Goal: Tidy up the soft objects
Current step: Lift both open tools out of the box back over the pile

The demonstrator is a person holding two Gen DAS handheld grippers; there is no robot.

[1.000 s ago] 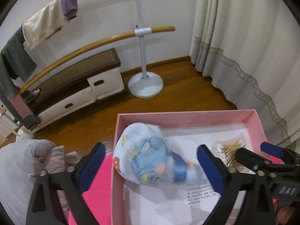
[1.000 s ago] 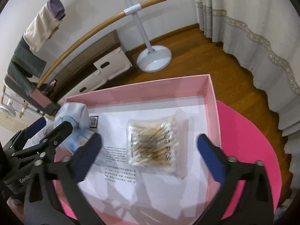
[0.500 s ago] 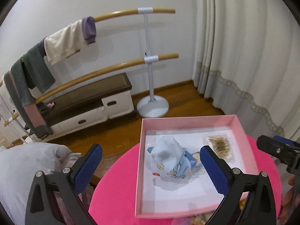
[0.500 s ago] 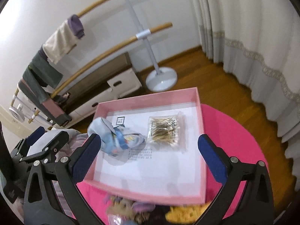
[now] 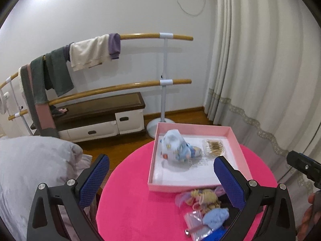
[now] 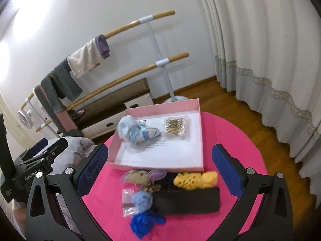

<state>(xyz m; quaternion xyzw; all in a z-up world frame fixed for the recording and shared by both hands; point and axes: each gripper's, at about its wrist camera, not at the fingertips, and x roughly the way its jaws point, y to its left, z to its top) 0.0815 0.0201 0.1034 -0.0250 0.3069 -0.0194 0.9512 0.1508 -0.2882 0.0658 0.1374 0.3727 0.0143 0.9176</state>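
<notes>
A pink box (image 5: 243, 156) (image 6: 202, 140) sits at the far side of a round pink table (image 5: 140, 200) (image 6: 230, 136). In it lie a pale blue printed cloth bundle (image 5: 176, 149) (image 6: 136, 131) and a bag of cotton swabs (image 5: 213, 146) (image 6: 176, 125). In front of the box lies a pile: a purple-tan plush (image 6: 142, 175), yellow knit pieces (image 6: 195, 179), a black band (image 6: 186, 202), a light blue pompom (image 6: 142, 200), blue yarn (image 6: 144, 224). My left gripper (image 5: 160, 182) and right gripper (image 6: 160, 172) are open, empty, held above the table's near side.
A wooden two-bar rack (image 5: 120, 86) with hanging towels (image 5: 90, 52) stands by the wall over a low cabinet (image 5: 96, 120). Curtains (image 5: 260, 80) hang on the right. Grey bedding (image 5: 30, 170) lies left of the table. A small clear bag (image 6: 128, 202) lies by the pile.
Both grippers have pulled back and up from the box, empty. The printed cloth bundle stays in the box, and the pile of soft things at the table's near side has come into view.
</notes>
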